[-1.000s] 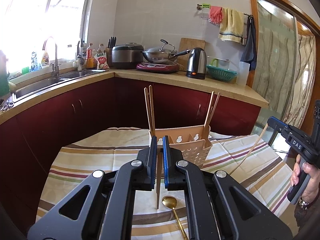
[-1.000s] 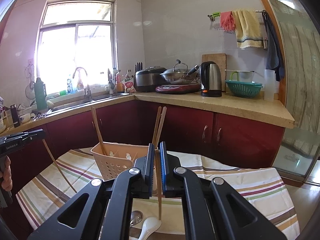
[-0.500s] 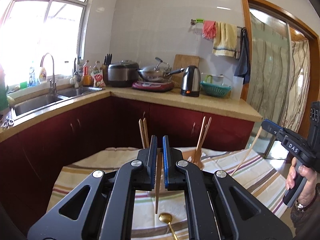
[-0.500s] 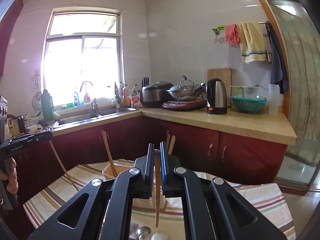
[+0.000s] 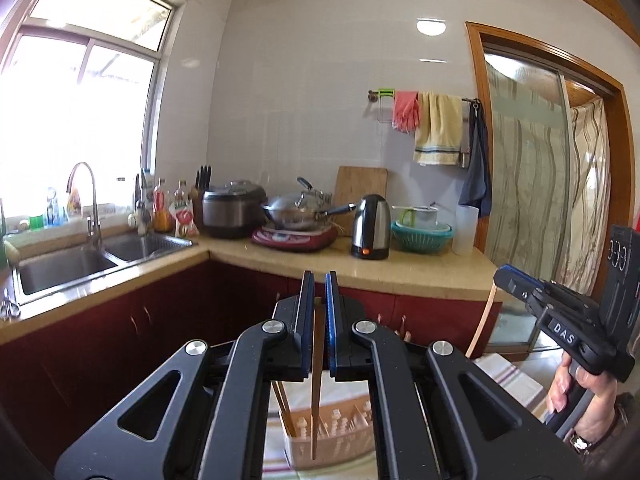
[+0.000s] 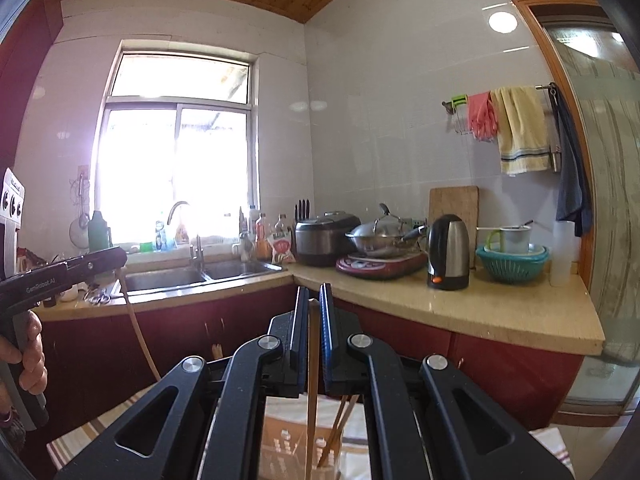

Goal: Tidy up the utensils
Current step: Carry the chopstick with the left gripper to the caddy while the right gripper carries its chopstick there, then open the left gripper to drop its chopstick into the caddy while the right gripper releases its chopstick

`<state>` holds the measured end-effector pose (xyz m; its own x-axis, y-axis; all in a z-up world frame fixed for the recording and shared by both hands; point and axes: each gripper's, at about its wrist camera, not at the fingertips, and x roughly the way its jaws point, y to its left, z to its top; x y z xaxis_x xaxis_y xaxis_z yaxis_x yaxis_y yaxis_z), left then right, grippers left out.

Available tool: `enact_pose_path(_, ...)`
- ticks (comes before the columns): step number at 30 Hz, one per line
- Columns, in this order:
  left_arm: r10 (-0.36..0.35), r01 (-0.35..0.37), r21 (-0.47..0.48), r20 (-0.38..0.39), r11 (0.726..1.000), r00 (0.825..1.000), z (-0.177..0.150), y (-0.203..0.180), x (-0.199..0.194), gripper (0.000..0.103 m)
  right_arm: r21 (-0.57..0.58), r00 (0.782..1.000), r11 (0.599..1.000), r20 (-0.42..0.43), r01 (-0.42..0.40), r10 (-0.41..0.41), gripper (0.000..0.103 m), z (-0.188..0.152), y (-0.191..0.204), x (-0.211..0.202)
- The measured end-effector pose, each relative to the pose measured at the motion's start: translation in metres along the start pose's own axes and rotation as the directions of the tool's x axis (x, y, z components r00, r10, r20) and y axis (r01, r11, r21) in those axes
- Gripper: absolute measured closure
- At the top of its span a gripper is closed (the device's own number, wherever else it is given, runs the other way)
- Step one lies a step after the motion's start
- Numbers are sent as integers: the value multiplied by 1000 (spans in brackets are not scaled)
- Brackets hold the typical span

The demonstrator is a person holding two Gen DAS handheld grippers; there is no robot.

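Left gripper (image 5: 319, 328): clamped 1 chopstick (image 5: 316, 392) | right gripper (image 6: 314, 336): clamped 1 chopstick (image 6: 311, 400) | risk: my sticks hung loose, could miss basket (image 5: 332, 436)

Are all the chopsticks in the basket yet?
Not yet. Some chopsticks already stand in the basket. The left gripper and the right gripper each pinch one chopstick above it. Both need dropping in; anything left on the table is hidden.
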<state>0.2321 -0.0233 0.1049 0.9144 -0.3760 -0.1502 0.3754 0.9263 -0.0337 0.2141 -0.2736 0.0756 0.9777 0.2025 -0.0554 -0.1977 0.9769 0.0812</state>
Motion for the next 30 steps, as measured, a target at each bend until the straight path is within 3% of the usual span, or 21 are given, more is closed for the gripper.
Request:
enact_pose_path(9, 9, -9, -30, 6, 1000, 1000, -1, 9, 48, 97, 18, 1000, 1000, -22, 2, -2, 97, -10, -4, 38)
enact_pose_path(17, 54, -56, -36, -66, 998, 996, -44, 21, 89, 97, 40, 995, 999, -95, 6, -2, 97, -44, -8, 67)
enact_pose_path(30, 60, -76, -82, -182, 994, 981, -113, 37, 136, 97, 62, 976, 998, -219, 4, 10, 97, -101, -9, 95)
